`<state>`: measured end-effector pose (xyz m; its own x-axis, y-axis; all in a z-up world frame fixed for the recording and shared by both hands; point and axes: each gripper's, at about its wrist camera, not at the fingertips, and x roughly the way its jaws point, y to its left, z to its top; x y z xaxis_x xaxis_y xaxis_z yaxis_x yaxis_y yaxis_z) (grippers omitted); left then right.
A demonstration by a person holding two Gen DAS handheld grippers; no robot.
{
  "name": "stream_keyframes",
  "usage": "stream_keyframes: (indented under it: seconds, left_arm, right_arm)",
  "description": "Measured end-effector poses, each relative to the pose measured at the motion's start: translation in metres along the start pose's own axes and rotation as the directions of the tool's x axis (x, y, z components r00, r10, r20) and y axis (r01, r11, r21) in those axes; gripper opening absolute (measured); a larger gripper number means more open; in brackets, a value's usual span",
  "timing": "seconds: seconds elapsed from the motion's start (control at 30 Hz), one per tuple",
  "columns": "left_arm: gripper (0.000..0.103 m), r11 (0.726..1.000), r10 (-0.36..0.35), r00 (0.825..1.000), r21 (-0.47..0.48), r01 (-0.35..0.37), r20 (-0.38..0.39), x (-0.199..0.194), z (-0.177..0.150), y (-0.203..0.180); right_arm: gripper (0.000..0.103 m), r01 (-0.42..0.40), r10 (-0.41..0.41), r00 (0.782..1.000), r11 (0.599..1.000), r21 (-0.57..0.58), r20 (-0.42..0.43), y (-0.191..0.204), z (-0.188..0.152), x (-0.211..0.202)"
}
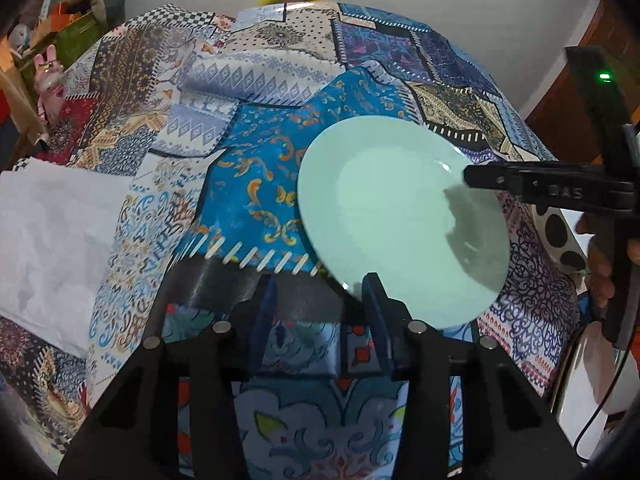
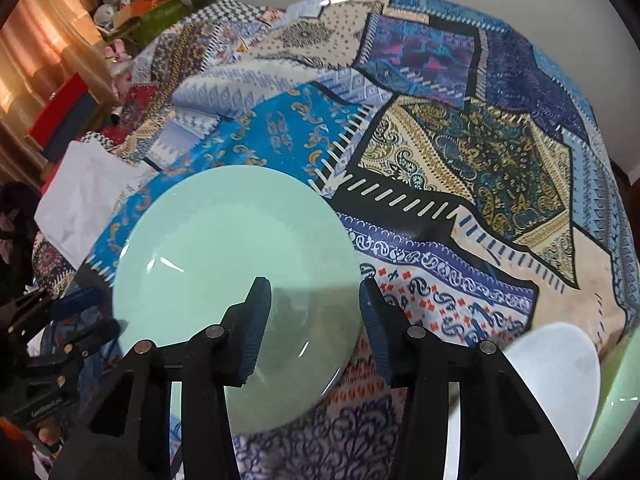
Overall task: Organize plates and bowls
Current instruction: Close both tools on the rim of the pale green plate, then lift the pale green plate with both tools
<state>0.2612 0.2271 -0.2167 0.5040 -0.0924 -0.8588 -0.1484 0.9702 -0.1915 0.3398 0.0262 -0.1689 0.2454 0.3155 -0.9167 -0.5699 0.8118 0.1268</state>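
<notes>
Both grippers, left and right, gape wide and hold nothing; between them a glossy, plain mint-green plate lies flat on the patchwork tablecloth.

A surface draped in a patchwork-print cloth of blue, navy and cream panels. A mint-green plate lies flat on it. A white folded sheet rests near the left edge. A white dish sits at the right.
</notes>
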Motion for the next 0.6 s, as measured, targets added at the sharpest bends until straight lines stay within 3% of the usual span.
stream_keyframes:
  seconds: [0.2,0.3,0.6]
  left_arm:
    - [0.043,1.0,-0.007,1.0,0.027,0.008,-0.014,0.012,0.004,-0.01]
    - [0.033,0.999,-0.018,1.0,0.033,0.019,-0.015,0.013,0.006,-0.012]
    - [0.033,0.999,0.045,0.999,0.023,-0.044,-0.025,-0.008,-0.013,0.0]
  right_arm:
    - [0.038,-0.007,0.008,0.999,1.0,0.025,-0.041,-0.004,0.004,0.014]
    - [0.034,-0.009,0.009,0.999,1.0,0.014,-0.051,-0.002,0.002,0.013]
    - [0.031,-0.061,0.056,0.995,0.996,-0.061,-0.085,0.023,-0.024,0.004]
